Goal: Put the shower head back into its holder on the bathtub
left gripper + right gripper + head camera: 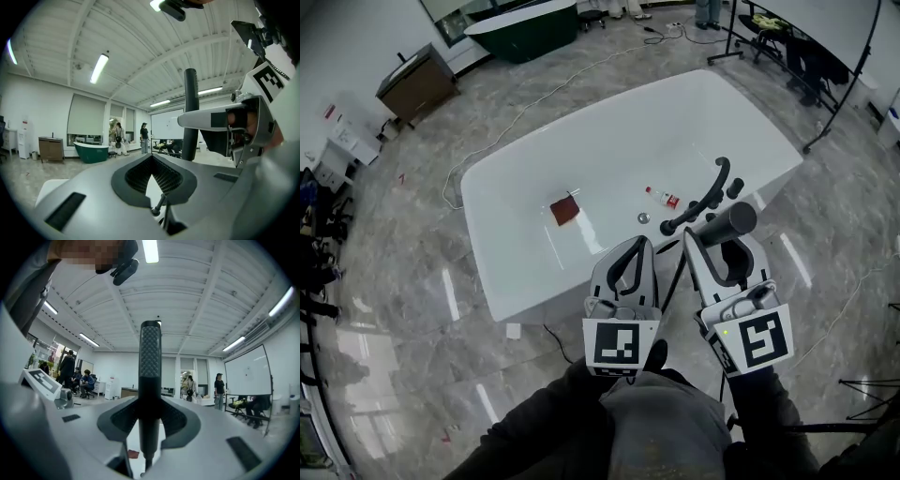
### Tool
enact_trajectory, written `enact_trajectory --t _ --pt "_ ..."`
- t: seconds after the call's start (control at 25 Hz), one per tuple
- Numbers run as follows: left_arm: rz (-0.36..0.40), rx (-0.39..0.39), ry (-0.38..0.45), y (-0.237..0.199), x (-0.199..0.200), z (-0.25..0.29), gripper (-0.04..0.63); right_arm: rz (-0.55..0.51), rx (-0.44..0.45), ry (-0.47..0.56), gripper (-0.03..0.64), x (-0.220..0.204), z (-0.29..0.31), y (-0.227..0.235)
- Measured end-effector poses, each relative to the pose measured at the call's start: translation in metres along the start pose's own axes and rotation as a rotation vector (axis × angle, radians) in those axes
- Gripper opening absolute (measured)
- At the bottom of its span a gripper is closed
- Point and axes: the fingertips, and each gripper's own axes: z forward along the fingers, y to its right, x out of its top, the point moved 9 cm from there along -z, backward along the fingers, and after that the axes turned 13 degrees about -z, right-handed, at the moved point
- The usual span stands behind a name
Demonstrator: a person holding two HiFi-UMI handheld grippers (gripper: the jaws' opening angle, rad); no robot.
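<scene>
**Shower head held upright at the tub's near edge, holder fixture just beyond**

A large white bathtub (516,281) fills the middle of the head view, standing on a grey marbled floor. The person stands at its near long side, towards the tub's right end, with both grippers raised over the rim there.

The right gripper (719,239) is clamped on the dark grey shower head (733,221). In the right gripper view the handle stands upright between the two jaws, gripped low down, with its textured upper part rising well above them. The long axis runs across the jaws, not along them.

The left gripper (637,246) is just beside it, further along the rim towards the tub's middle. Its jaws are pressed together with nothing between them.

A black curved fixture (705,195) sits on the tub's rim just beyond the right gripper, on the basin side. I take the holder to be part of it, though its socket cannot be made out. The right gripper is clearly the nearer one, so the move is likely a short reach forward and down, bringing the handle in line with the socket.

In the tub's basin, well apart from the grippers, lie a small bottle (662,197) and a reddish-brown square (565,210).
</scene>
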Motion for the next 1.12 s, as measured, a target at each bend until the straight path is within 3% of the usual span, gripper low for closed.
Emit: enact_trajectory --t 0.32,0.8,1.04,1.12 --pt "-0.005 0.082 0.009 -0.01 0.004 0.009 0.003 0.02 0.067 -0.011 0.141 -0.018 0.028 0.009" --pt "-0.03 0.037 -0.002 -0.037 0.004 0.028 0.003 0.026 0.076 -0.048 0.141 -0.027 0.063 -0.001" --pt "-0.076 0.033 0.031 -0.045 0.005 0.031 0.003 -0.015 0.117 0.051 0.141 0.024 0.089 0.01" --pt "-0.055 0.036 0.041 -0.047 0.01 0.032 0.003 -0.038 0.12 0.1 0.141 0.049 0.098 0.017"
